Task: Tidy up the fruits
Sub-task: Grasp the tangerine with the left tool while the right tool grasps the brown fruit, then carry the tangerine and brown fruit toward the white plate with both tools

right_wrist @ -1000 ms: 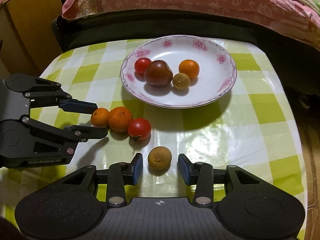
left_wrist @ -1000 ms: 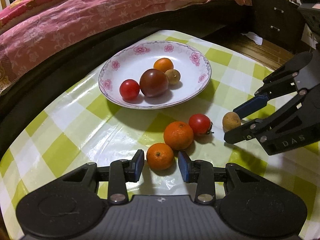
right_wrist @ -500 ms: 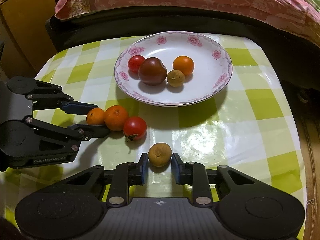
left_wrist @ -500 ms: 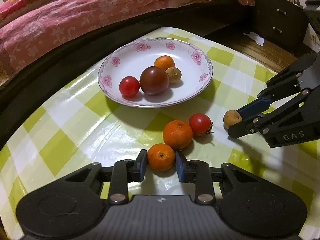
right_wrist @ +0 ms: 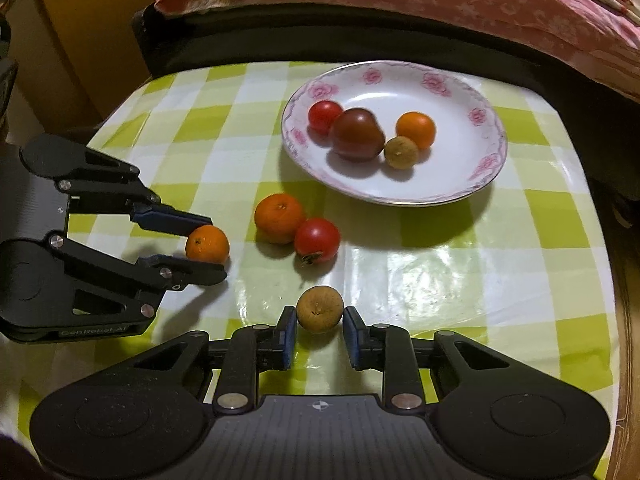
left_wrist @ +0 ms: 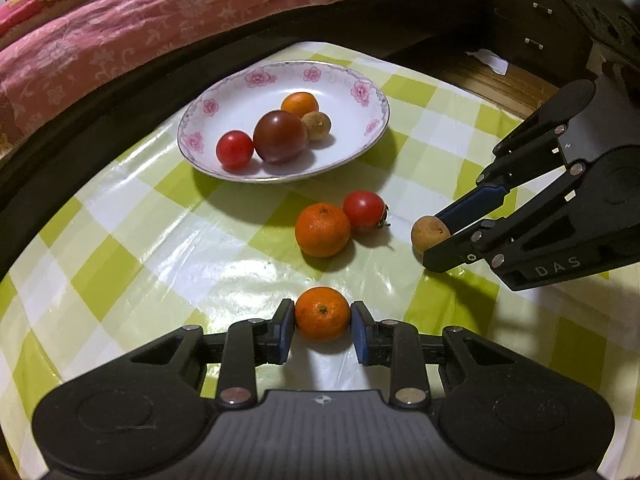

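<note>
My left gripper (left_wrist: 322, 330) is shut on a small orange mandarin (left_wrist: 322, 313), held just off the checked tablecloth; from the right wrist view the same gripper (right_wrist: 200, 246) pinches that mandarin (right_wrist: 207, 244). A brown round fruit (right_wrist: 319, 309) sits pressed between the blue pads of my right gripper (right_wrist: 319, 334), seen from the left as that gripper (left_wrist: 442, 234) shut on the fruit (left_wrist: 430, 233). A bigger mandarin (left_wrist: 322, 230) and a red tomato (left_wrist: 364, 212) lie touching on the cloth. The flowered white plate (left_wrist: 352, 92) holds a red tomato, a dark tomato, an orange fruit and a brown fruit.
The small table (left_wrist: 132, 216) has a green and white checked plastic cloth. A bed with a pink quilt (left_wrist: 140, 20) runs behind it. A dark drawer unit (left_wrist: 532, 24) stands at the right, a wooden cabinet (right_wrist: 80, 40) at the left.
Both grippers went from open around their fruits to shut on them. The small mandarin now sits apart from the bigger mandarin, and both views show the held fruits raised slightly.
</note>
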Demonstrator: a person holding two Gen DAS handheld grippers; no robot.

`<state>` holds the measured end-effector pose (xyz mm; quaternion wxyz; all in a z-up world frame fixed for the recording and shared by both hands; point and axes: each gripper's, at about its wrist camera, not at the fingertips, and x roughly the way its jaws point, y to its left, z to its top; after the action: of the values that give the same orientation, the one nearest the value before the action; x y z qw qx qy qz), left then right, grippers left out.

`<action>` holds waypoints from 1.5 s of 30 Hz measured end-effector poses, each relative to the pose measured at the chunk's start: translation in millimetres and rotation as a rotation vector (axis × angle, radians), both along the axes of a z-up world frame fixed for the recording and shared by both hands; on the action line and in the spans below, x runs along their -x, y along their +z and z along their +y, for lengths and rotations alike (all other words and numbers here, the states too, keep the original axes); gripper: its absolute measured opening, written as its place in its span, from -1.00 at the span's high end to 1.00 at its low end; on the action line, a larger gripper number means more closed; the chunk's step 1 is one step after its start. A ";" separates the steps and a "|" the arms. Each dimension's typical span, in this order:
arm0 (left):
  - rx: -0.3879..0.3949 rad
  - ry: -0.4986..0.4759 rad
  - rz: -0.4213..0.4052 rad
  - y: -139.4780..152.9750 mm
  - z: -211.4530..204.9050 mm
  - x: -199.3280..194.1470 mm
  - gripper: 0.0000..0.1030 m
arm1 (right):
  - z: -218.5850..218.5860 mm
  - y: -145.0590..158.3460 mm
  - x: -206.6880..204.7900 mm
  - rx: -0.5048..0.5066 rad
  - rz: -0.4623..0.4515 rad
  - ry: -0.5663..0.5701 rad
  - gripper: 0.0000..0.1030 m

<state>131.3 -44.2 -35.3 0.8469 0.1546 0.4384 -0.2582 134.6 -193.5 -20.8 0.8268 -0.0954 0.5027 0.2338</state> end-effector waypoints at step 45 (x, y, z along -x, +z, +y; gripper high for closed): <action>0.017 0.007 -0.030 17.1 -13.4 -6.4 0.28 | -1.8 8.6 -2.9 -0.029 -0.015 -0.021 0.58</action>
<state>137.7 -57.6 -18.2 0.8556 0.1497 0.4239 -0.2565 137.5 -195.3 -12.2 0.8344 -0.0797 0.4938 0.2317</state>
